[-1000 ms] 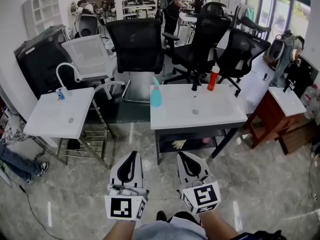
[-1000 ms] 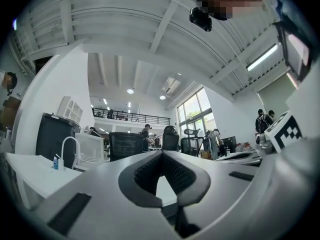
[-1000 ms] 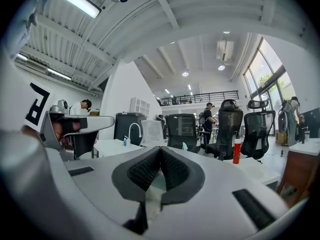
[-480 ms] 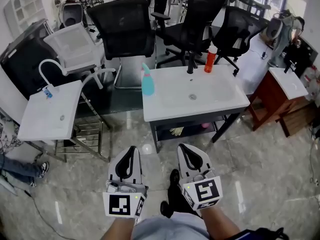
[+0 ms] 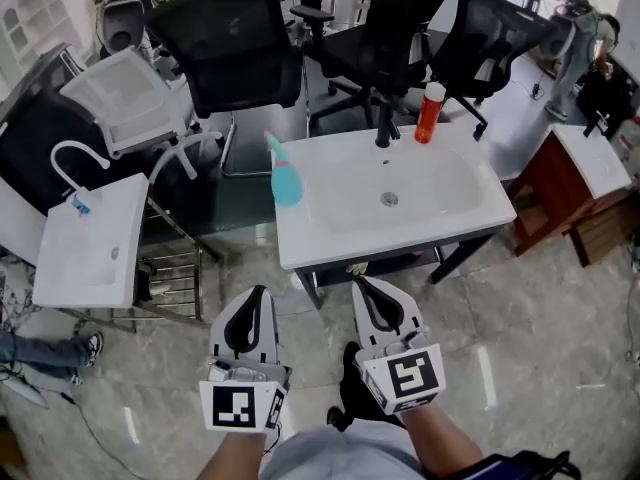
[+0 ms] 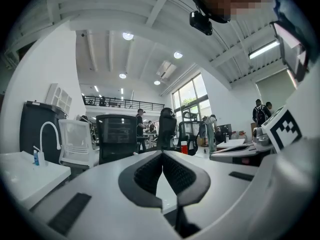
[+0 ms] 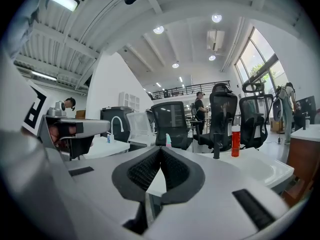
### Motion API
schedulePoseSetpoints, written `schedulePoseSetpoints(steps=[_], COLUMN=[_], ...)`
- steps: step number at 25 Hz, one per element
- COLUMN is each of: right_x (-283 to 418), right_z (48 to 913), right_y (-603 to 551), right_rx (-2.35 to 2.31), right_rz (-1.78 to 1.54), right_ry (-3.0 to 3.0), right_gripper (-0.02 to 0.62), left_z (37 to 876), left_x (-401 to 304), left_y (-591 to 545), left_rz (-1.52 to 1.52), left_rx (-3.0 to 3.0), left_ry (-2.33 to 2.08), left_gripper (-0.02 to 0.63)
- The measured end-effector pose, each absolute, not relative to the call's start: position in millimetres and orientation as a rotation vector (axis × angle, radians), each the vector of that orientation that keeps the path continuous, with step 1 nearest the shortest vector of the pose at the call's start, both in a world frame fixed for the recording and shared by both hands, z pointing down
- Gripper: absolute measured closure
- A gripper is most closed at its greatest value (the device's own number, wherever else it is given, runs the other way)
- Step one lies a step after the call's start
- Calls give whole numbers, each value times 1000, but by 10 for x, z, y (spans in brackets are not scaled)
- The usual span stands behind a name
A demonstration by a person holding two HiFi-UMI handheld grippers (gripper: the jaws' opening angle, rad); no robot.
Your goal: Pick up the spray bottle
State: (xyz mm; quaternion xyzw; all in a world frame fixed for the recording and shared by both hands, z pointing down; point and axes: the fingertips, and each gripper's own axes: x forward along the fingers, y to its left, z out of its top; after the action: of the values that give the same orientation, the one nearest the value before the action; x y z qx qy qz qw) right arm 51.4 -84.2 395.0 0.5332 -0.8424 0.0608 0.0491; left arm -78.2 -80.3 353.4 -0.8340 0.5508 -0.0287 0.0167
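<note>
Seen from above, a person is holding two white tongs low in the frame, side by side over a grey marble floor (image 5: 520, 348). The left tongs (image 5: 259, 292) are pressing their dark pads together with nothing between them. The right tongs (image 5: 361, 284) are likewise closed and empty. Both are pointing up the frame toward a white desk (image 5: 300, 253) with a sunken basin, which is filling the centre of the picture.

The spray bottle (image 5: 284, 174), teal with a pale trigger head, is standing upright at the upper left corner of the desk, just beside the basin's left rim. It is well apart from both sets of tongs; a strip of floor and the desk's near edge are lying between them.

Along the desk's upper edge, a black tap (image 5: 383, 128) is rising near the middle, and a red bottle (image 5: 430, 113) with a white cap is standing to its right. Three black office chairs (image 5: 240, 48) are crowding close behind the desk, one directly above the spray bottle. A white mesh chair (image 5: 130, 98) is sitting at upper left.

At the left of the frame, a smaller white sink stand (image 5: 90, 248) is carrying a curved white tap (image 5: 62, 153) and a small blue bottle (image 5: 80, 204). A red-brown cabinet (image 5: 550, 193) is standing at the right edge. A dark shoe (image 5: 350, 393) is showing between the person's arms at the bottom.
</note>
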Motion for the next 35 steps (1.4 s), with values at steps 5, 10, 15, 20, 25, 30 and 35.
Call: schedulePoseSetpoints(steps=[5,10,15,20,25,30,35], right_x=[568,573,475,281,83,-123,-328], right_z=[3814,3668,3597,3669,3849,4054,4276], right_y=[-1468,-2009,-2389,-2662,-2983,-3363,-3724], right_rx=[1585,1534,1457,1394,1363,1352,1346], right_rz=[172,116,82,71,89,130,183], right_ry=[-2600,-2650,-2704,-2724,-2710,-2683,-2658], right_gripper=[580,580,580,578,572,560,409], left_z=[3383,3254,3143,3213,3381,3542,3735], left_x=[-657,-603,-682,-934,-1184,-1382,-1625], left_y=[-1402,-1861,-2131,-2306,-2623,-3061,-3468], left_rz=[-87,-63,-31,-21,-18,-39,-90], left_rx=[-2567,-2515,-2444,-2398,-2400,-2437,-2469], left_ry=[1715,1746,1800,1881,1927,1931,1955], left_gripper=[588,588,588,588,588,588,588])
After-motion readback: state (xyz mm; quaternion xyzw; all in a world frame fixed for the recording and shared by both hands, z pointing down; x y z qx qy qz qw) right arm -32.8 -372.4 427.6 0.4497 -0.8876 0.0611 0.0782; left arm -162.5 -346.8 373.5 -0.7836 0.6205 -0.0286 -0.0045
